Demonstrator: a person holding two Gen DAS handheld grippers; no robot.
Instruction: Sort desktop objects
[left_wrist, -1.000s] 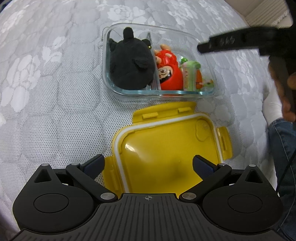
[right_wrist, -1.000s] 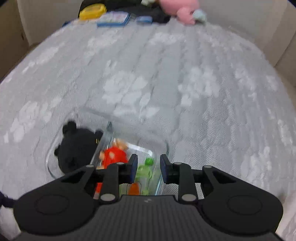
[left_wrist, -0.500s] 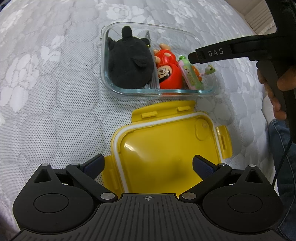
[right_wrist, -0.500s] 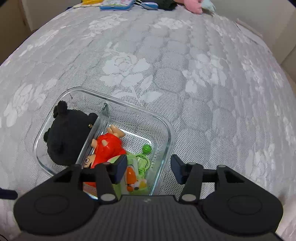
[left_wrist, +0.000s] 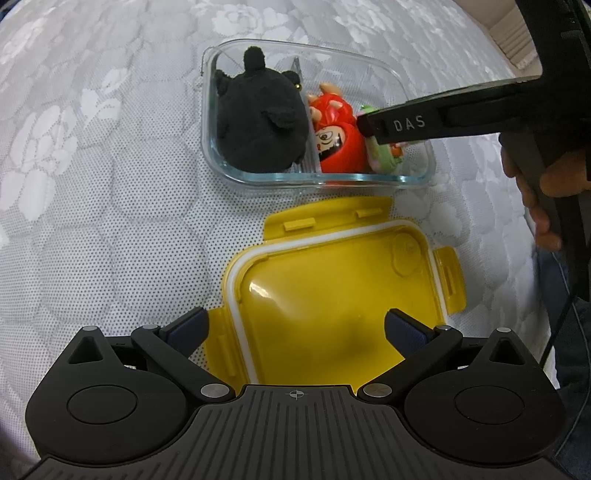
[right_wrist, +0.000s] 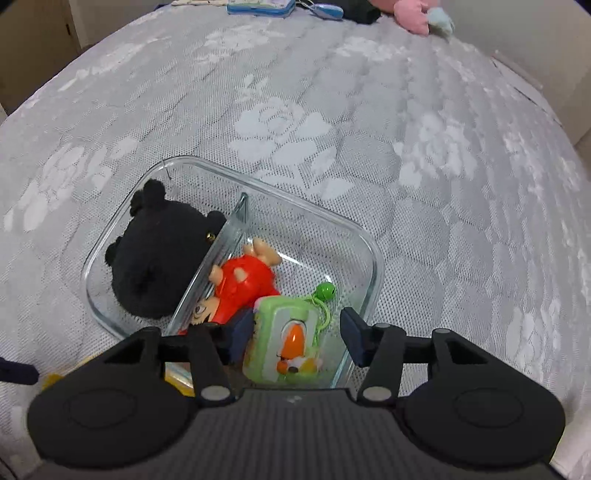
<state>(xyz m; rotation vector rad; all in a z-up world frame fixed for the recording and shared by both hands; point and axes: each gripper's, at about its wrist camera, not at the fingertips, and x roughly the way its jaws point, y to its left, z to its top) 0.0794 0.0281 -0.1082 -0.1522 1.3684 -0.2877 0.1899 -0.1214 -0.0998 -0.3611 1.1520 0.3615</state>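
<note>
A clear glass container (left_wrist: 391, 72) with a divider sits on the grey quilted bed. Its left compartment holds a black plush toy (left_wrist: 258, 125); its right compartment holds a red figurine (left_wrist: 338, 144) and a green toy case (right_wrist: 284, 339) with a green bell. A yellow lid (left_wrist: 332, 295) lies upside down in front of it. My left gripper (left_wrist: 295, 326) is open over the lid's near edge. My right gripper (right_wrist: 299, 338) is open, its jaws either side of the green case, which lies in the container (right_wrist: 369, 254). It shows in the left wrist view (left_wrist: 373, 127) above the right compartment.
The grey floral bedspread (right_wrist: 332, 122) surrounds the container. At the bed's far edge lie a pink plush (right_wrist: 413, 14), a blue-rimmed flat item (right_wrist: 262, 5) and a dark object. The person's hand and jeans (left_wrist: 569, 332) are at the right.
My right gripper has lowered into the container's right compartment and opened wider, leaving the green case lying there. The left gripper has stayed open over the lid.
</note>
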